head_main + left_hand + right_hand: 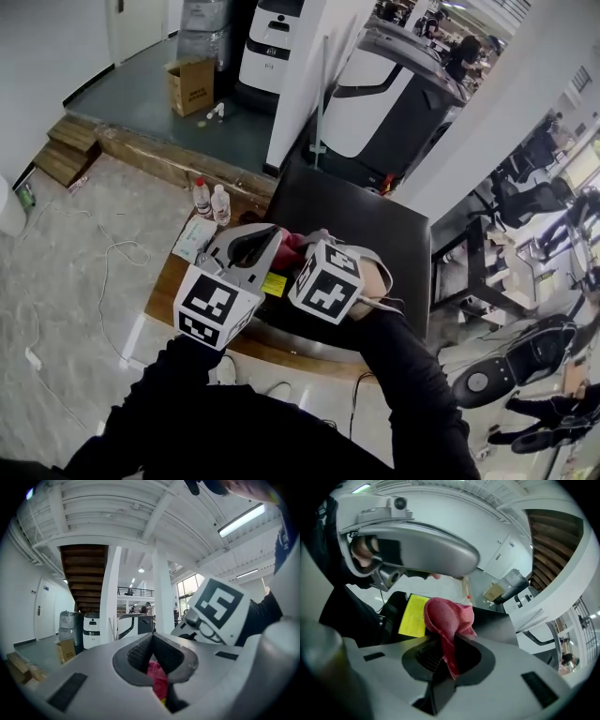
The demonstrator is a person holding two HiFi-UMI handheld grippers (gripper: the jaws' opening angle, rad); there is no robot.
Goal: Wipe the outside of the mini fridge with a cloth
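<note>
Bottles [202, 197] beside mini fridge [375, 225]; left hand-held gripper [152, 665], right hand-held gripper [443, 656] pinch cloth [447, 618].

Lighting: bright, even, from a ceiling tube [243, 520] (slight glare); gripper views bulge, corners black, foreground soft.

I count two grippers, the left gripper [152, 654] and the right gripper [443, 651], and two marker cubes [217, 305], one on each. There is one cloth [447, 616], one mini fridge [375, 225], one yellow sticker [412, 616], two small bottles [202, 197] and one cardboard box [190, 84].
</note>
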